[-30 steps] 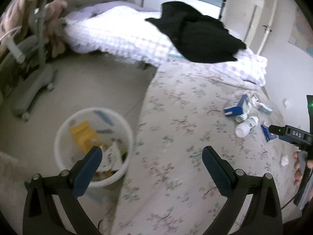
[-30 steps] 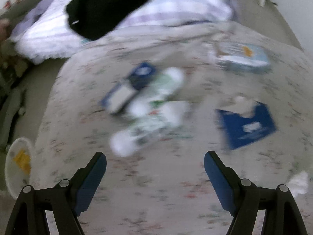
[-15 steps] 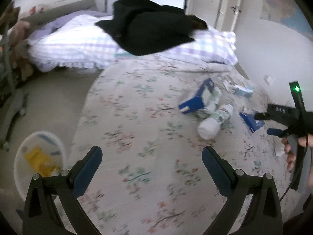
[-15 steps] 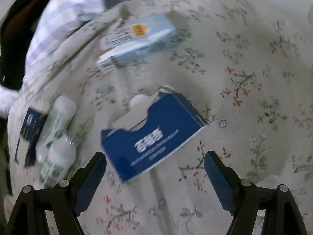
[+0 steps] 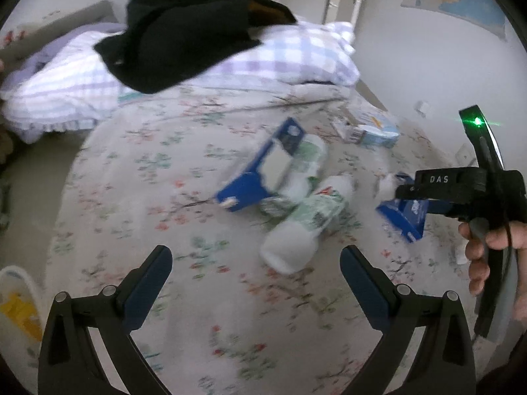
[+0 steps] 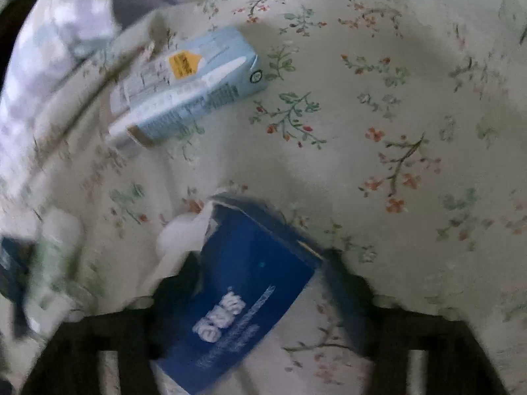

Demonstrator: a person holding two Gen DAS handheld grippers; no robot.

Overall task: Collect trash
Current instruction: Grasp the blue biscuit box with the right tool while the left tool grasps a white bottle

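Trash lies on the floral bedsheet [image 5: 138, 197]. A blue tissue pack [image 6: 250, 289] with white tissue sticking out sits between the fingers of my right gripper [image 6: 260, 279]. Its jaws are closing and the pads meet the pack's sides. The left wrist view shows that gripper [image 5: 411, 194] low over the same pack [image 5: 400, 220]. A light blue carton [image 6: 191, 82] lies beyond it. My left gripper [image 5: 255, 253] hovers open with nothing between its fingers. Just ahead of it lies a white bottle with a green label [image 5: 306, 223], beside a torn blue box [image 5: 263, 171] and a second bottle.
A white bin [image 5: 13, 299] holding a yellow wrapper stands on the floor at the lower left. A black garment [image 5: 184, 33] lies on a checked quilt [image 5: 296, 56] at the head of the bed. A person's hand [image 5: 487, 250] grips the right tool.
Both grippers swung from the bin side toward the trash pile. The right gripper dropped onto the blue tissue pack and its jaws narrowed around it. The left gripper stayed open.
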